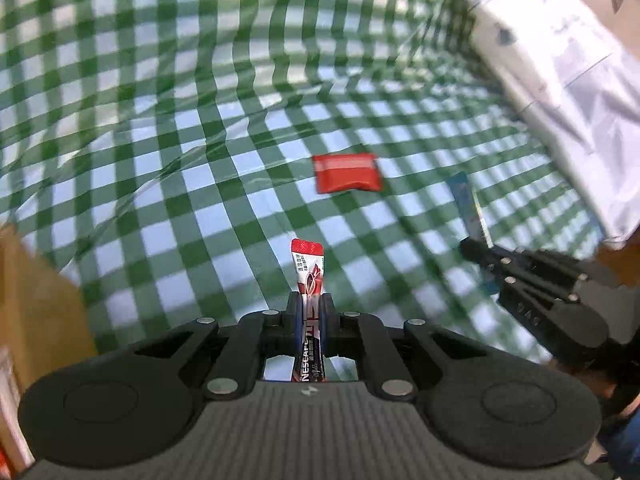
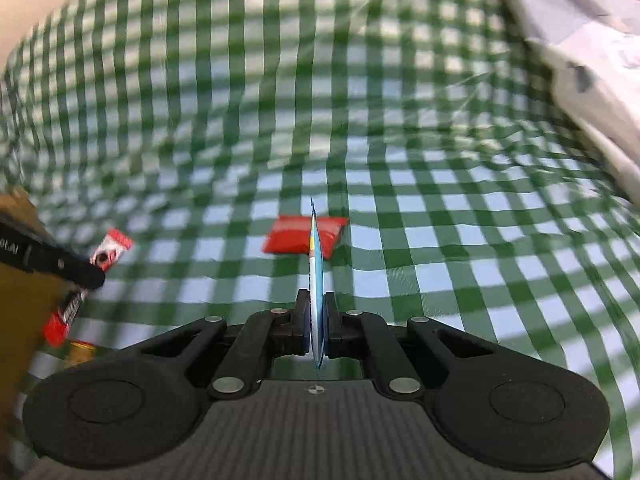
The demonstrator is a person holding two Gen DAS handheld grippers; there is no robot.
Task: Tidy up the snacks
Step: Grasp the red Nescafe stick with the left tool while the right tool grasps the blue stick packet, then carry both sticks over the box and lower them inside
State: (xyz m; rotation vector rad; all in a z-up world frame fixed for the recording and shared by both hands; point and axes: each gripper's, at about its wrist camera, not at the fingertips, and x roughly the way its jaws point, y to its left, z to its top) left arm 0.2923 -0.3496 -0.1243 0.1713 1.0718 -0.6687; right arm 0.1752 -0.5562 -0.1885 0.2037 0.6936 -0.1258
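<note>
Our left gripper (image 1: 310, 304) clamps a red coffee stick (image 1: 307, 272); our right gripper (image 2: 318, 308) pinches a blue sachet (image 2: 317, 264) above the checked tabletop (image 1: 160, 200).

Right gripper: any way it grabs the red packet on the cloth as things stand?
Probably not yet. The red packet lies bare on the checked cloth with nothing over it, but the right gripper is shut on a blue sachet, so it must drop that first.
</note>
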